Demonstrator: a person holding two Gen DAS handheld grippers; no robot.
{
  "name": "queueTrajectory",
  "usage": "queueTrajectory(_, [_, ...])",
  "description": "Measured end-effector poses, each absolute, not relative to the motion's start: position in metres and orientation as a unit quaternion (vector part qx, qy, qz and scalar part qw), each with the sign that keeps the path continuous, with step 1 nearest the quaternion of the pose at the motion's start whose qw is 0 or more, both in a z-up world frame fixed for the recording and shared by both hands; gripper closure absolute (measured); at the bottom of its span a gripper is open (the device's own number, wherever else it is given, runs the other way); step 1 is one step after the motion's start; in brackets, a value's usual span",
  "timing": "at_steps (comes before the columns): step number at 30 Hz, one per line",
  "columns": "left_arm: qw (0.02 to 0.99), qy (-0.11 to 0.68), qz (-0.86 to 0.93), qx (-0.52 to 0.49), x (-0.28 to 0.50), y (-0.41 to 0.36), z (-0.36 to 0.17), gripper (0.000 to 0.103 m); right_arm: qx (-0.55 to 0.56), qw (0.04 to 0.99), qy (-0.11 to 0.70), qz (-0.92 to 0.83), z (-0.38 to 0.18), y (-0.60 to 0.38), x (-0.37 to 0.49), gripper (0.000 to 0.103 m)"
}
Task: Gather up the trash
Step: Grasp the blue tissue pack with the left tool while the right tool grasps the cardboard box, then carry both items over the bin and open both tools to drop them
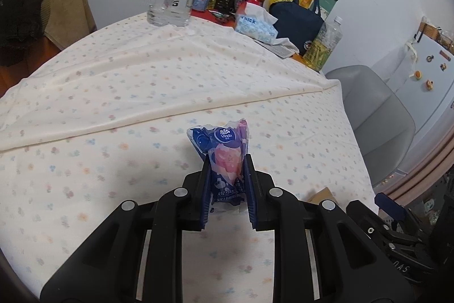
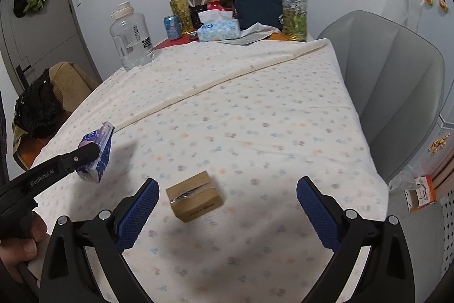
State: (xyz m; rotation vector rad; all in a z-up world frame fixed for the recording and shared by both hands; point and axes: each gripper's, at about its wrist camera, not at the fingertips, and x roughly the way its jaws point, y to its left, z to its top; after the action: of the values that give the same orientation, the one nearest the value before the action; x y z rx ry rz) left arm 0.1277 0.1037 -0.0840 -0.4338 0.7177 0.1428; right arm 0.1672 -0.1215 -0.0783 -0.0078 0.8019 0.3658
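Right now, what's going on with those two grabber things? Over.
Left gripper shut on Vinda tissue wrapper, lifted. Right gripper open over small cardboard box. Nothing blocking it.

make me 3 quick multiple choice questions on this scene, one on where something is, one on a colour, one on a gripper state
1. Where does the small cardboard box lie?
A. on the flowered tablecloth, ahead of the right gripper and between its fingers
B. inside the wire basket
C. on the grey chair

2. What colour are the pads on the gripper fingers?
A. red
B. blue
C. yellow

3. What state is the left gripper in?
A. open and empty
B. shut on the water jug
C. shut on the tissue packet

Answers:
1 A: the right wrist view shows the box resting on the tablecloth, just ahead of the right gripper, whose fingers stand wide apart.
2 B: both wrist views show blue textured pads.
3 C: the fingers press the blue and pink tissue packet from both sides, and it is held above the cloth.
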Motion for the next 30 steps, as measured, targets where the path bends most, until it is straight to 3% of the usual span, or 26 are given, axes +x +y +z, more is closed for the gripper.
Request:
queueTrajectory(11, [0.911, 0.341, 0.086, -0.217, 0.112, 0.122, -0.083, 0.082, -0.054, 0.888, 0.416, 0.190, -0.105, -0.081, 0.171, 0.011])
queueTrajectory(12, [0.911, 0.341, 0.086, -0.218, 0.111, 0.123, -0.083, 0.082, -0.060, 0.885, 0.421, 0.191, -0.107, -0.079, 0.172, 0.015])
queueTrajectory(14, [0.911, 0.340, 0.086, -0.217, 0.110, 0.123, -0.083, 0.082, -0.069, 0.875, 0.435, 0.200, -0.111, -0.074, 0.174, 0.048])
queueTrajectory(15, [0.911, 0.340, 0.085, -0.217, 0.110, 0.123, -0.083, 0.082, -0.071, 0.870, 0.443, 0.204, -0.113, -0.073, 0.174, 0.051])
queueTrajectory(30, [0.915, 0.351, 0.044, -0.196, 0.129, 0.077, -0.081, 0.082, -0.060, 0.894, 0.409, 0.174, -0.084, -0.122, 0.158, 0.052])
